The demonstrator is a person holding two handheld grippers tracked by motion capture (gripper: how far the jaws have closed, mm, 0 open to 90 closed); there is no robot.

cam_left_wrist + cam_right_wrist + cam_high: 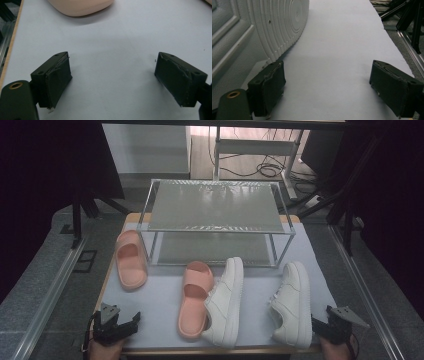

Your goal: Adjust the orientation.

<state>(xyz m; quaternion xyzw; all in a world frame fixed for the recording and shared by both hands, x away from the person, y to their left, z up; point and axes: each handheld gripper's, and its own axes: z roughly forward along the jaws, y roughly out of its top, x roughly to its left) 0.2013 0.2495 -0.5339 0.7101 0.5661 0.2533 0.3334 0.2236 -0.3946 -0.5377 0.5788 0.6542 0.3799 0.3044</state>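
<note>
From the high view, your left gripper (121, 324) rests at the table's (160, 300) near edge, well left of the pink slipper (195, 299); your right gripper (324, 326) sits just right of the white sneaker (292, 304), behind which stands the metal rack (216, 207). In the left gripper view, your jaws stand wide apart over bare table, holding nothing. In the right gripper view, your jaws are spread wide and hold nothing, the left jaw just beside the sneaker's sole (279, 27).

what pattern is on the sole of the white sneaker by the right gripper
Concentric ridged rings on the white sneaker sole, clearest in the right gripper view.
</note>
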